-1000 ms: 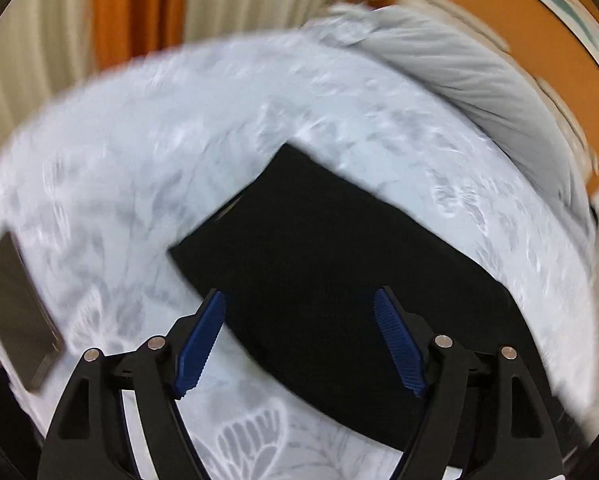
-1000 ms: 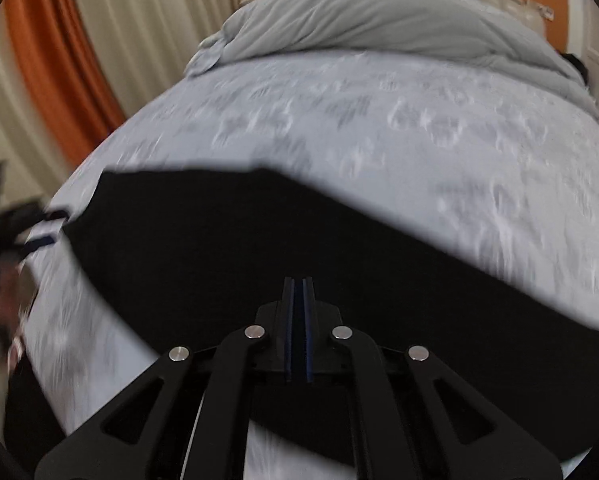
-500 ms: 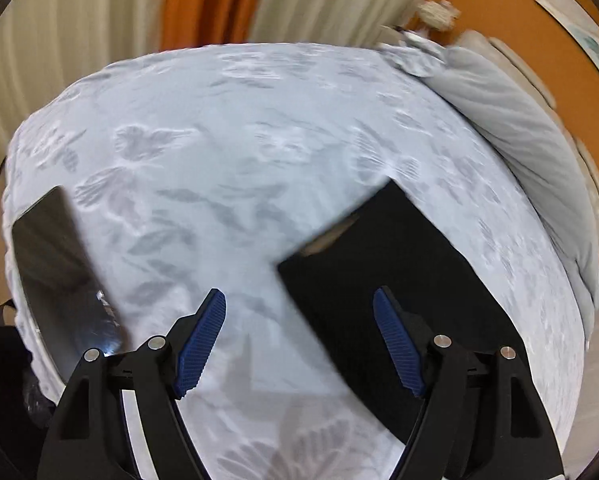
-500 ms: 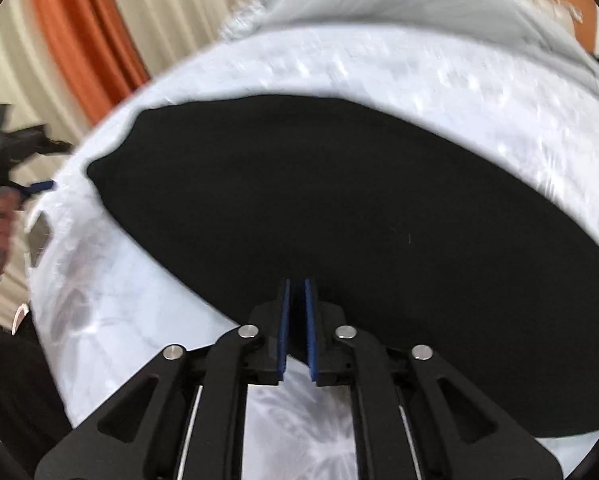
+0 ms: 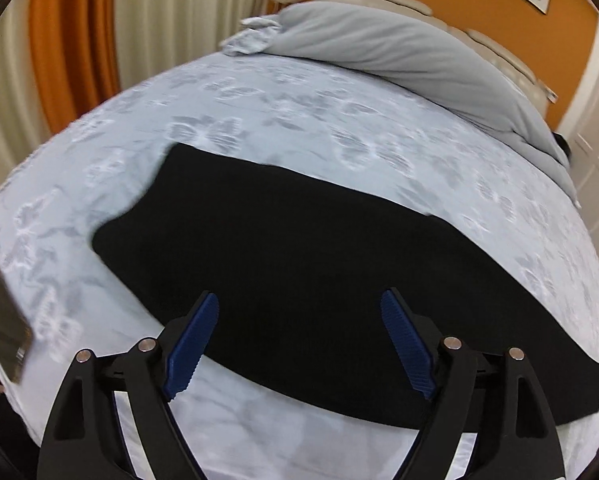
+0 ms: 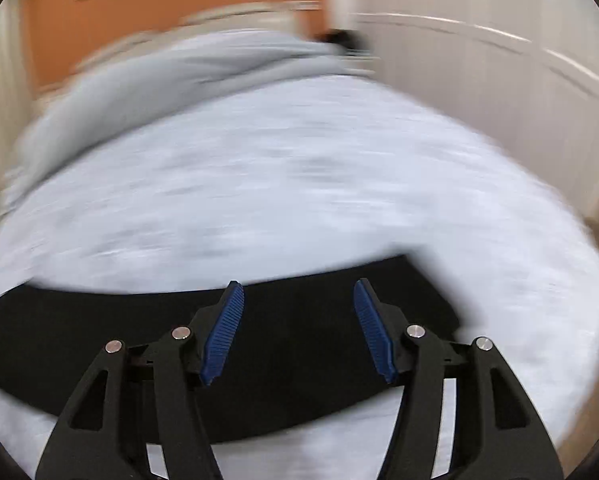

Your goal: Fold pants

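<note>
The black pants (image 5: pixel 307 256) lie flat as a long folded strip on the pale blue flowered bedspread (image 5: pixel 299 120). My left gripper (image 5: pixel 299 304) is open and empty, hovering over the near edge of the pants toward their left end. In the right wrist view, which is motion-blurred, the pants (image 6: pixel 99 332) run across the bottom. My right gripper (image 6: pixel 297 292) is open and empty above the pants near their right end.
A grey rolled duvet (image 5: pixel 399 52) lies along the head of the bed under an orange wall. A dark flat tablet-like object (image 5: pixel 3 320) sits at the bed's left edge. Curtains (image 5: pixel 99 32) hang at the left; white wardrobe doors (image 6: pixel 499 40) stand at the right.
My right gripper has opened, let go of the pants and swung right. My left gripper, open throughout, has swung back over the pants.
</note>
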Demonstrator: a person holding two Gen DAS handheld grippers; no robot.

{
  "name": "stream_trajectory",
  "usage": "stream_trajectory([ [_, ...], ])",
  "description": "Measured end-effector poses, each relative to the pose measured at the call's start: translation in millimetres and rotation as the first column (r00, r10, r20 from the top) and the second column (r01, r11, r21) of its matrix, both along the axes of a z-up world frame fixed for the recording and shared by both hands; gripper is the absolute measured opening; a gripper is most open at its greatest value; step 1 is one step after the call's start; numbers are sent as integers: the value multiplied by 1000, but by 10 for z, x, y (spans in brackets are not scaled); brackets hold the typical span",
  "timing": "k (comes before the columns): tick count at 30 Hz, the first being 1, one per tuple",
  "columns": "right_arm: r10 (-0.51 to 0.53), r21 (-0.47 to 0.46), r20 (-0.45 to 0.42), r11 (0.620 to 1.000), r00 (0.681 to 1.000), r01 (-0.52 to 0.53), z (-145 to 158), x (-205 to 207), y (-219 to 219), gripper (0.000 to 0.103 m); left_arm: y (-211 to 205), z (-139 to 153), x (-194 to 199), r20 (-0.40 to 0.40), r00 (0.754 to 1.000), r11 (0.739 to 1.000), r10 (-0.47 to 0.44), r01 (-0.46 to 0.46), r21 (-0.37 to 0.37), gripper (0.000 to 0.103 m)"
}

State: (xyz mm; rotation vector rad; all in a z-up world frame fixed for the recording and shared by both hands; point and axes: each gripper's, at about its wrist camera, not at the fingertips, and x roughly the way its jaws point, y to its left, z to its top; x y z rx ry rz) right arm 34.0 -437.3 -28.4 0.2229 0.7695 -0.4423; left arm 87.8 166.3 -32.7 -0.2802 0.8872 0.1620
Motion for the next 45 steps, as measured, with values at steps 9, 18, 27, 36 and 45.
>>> stream_trajectory([
  [9,-48,116,-54,992,997,54,-558,-411,-924,52,-846,-95,100,15,996,995,-93,92,26,82],
  [18,52,42,-37,998,998,-50,-569,-109,-797,14,-1078,-237,201,-3,990,987,-138,138,77,82],
  [27,34,-128,-140,990,990,-52,-613,-50,-695,41,-994,-308,237,-32,993,993,-113,114,36,82],
  [36,90,47,-101,995,991,-86,-695,-33,-822,35,-1050,-302,215,-28,991,990,-127,129,63,82],
  [45,98,22,126,995,987,-101,-73,-113,-748,9,-1073,-304,201,-22,990,988,-137,138,66,82],
])
